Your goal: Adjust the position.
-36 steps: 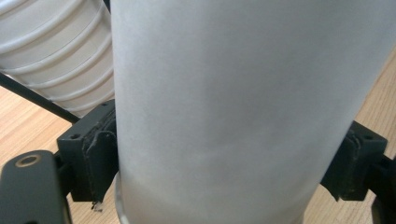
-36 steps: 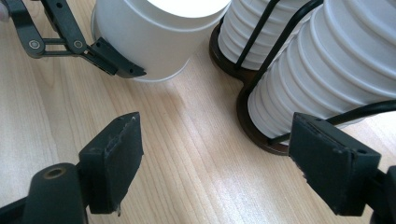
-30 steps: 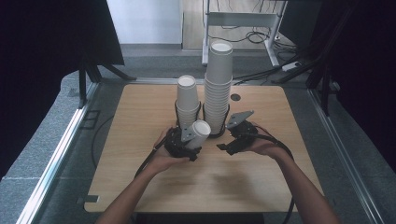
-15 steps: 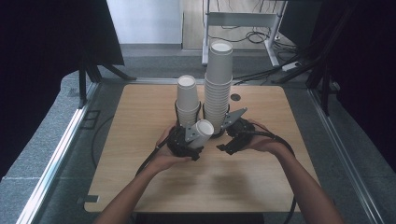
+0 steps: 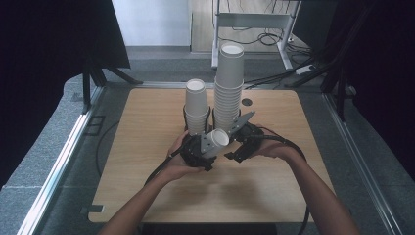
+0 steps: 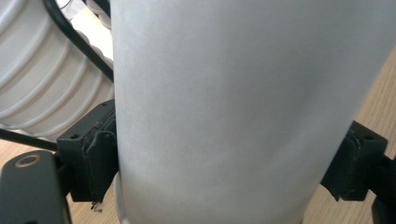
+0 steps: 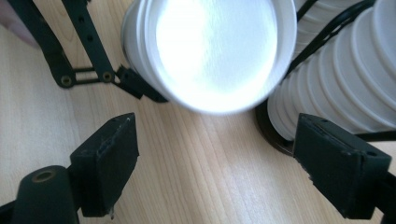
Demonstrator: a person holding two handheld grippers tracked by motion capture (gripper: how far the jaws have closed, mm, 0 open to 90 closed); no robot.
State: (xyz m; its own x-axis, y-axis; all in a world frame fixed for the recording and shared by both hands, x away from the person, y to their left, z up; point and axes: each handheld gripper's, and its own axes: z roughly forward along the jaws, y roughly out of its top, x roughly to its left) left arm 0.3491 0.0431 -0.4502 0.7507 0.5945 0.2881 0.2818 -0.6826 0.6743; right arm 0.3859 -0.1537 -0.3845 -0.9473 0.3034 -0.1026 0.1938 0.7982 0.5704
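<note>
We hold a white paper cup [image 5: 217,141] tilted on its side above the wooden table [image 5: 147,147], clamped across its wall by our left gripper [image 5: 198,149], just in front of two cup stacks [image 5: 228,83]. Our right gripper [image 5: 243,142] has just been opening its jaws, nothing between them, facing the cup's mouth. We judge the step as pulling nested cups apart; next, the right jaws must close on the rim. Both forearms reach forward, hands close together.

A lab: black curtains [image 5: 44,58], framed wooden table [image 5: 147,127] (loose floor cables [image 5: 264,36]).
</note>
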